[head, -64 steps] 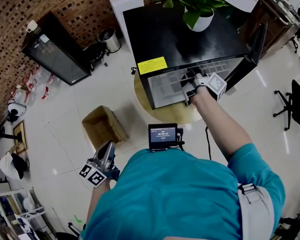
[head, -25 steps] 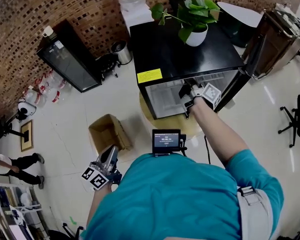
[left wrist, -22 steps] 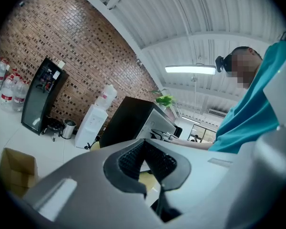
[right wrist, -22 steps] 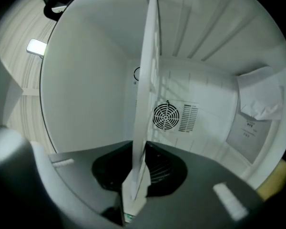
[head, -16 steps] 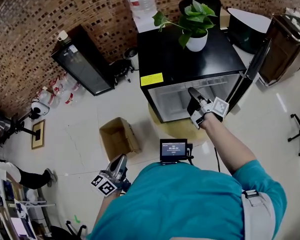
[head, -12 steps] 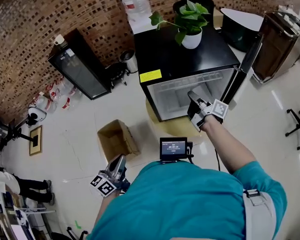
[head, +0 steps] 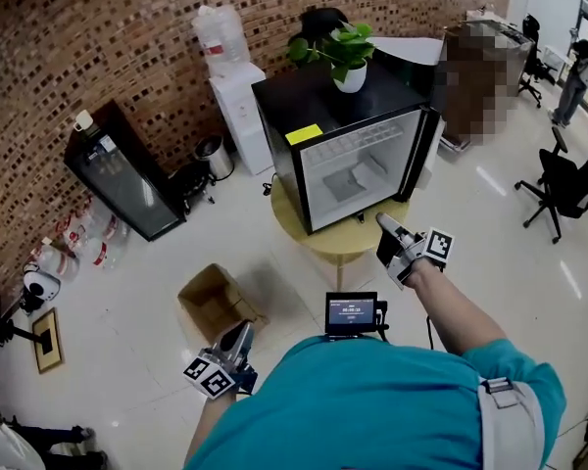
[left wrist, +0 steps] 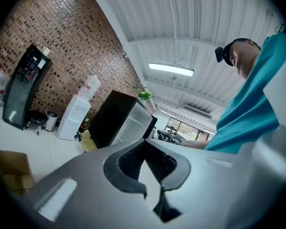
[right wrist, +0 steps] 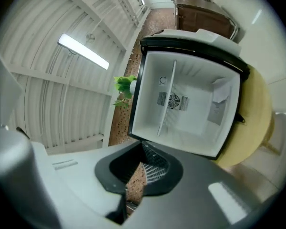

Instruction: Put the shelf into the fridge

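Observation:
The black mini fridge (head: 318, 116) stands open on a round yellow table (head: 343, 241), its door (head: 426, 150) swung to the right. The wire shelf (head: 358, 145) sits inside the white compartment; in the right gripper view the shelf (right wrist: 166, 101) shows as a thin edge-on line across the interior. My right gripper (head: 384, 223) hangs in front of the table, clear of the fridge, shut with nothing in it. My left gripper (head: 243, 329) is low at my left side, shut and empty, far from the fridge (left wrist: 119, 123).
A potted plant (head: 341, 52) stands on the fridge top. A cardboard box (head: 214, 302) lies on the floor at the left. A water dispenser (head: 237, 106), a bin (head: 211, 155) and a black drinks cooler (head: 118, 184) line the brick wall. Office chairs (head: 563, 184) stand at the right.
My right gripper, earlier on the shelf at the fridge mouth, has let go and drawn back below the table. The shelf stays inside. I have stepped back from the fridge.

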Motion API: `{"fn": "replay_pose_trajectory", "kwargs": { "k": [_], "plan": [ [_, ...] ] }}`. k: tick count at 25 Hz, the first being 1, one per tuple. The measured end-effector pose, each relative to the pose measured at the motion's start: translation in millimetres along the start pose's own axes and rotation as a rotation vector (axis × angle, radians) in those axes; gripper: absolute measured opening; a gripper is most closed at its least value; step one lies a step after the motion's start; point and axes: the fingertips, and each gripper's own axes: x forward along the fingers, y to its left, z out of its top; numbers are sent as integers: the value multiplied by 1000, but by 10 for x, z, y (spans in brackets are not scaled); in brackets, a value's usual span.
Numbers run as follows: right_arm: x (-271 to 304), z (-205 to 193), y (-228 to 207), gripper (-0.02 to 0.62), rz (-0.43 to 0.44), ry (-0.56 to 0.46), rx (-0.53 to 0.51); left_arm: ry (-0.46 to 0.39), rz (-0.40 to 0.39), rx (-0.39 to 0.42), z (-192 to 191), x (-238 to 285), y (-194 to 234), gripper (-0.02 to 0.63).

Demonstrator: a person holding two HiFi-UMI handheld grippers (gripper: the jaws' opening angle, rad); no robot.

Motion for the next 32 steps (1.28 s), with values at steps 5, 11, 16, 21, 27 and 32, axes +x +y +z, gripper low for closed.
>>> {"fn": "replay_pose_trajectory", "kwargs": {
  "k": [5, 11, 16, 21, 27, 32],
  "plan": [
    [-432, -351, 604, 0, -84, 17, -188, -14, -72, -58, 234, -365, -170, -2],
    [-979, -442, 1120, 2, 182, 54, -333, -49, -85, -18, 66, -466, -862, -2],
    [-1517, -669, 1741, 2, 380, 172, -469, -34, -39, 31, -255, -378, -1502, -2],
    [-2748, -643, 844, 2, 348, 245, -451, -49, 21, 44, -1538, -121, -2174, -2],
    [-3586, -316, -145, 2, 330, 275, -495, 42, 64, 115, -2561, 208, -2786, -2],
    [-3661, -439, 130, 2, 361, 337, -573, 31, 152, 68, -2279, 60, -3083, -2]
  ]
}}
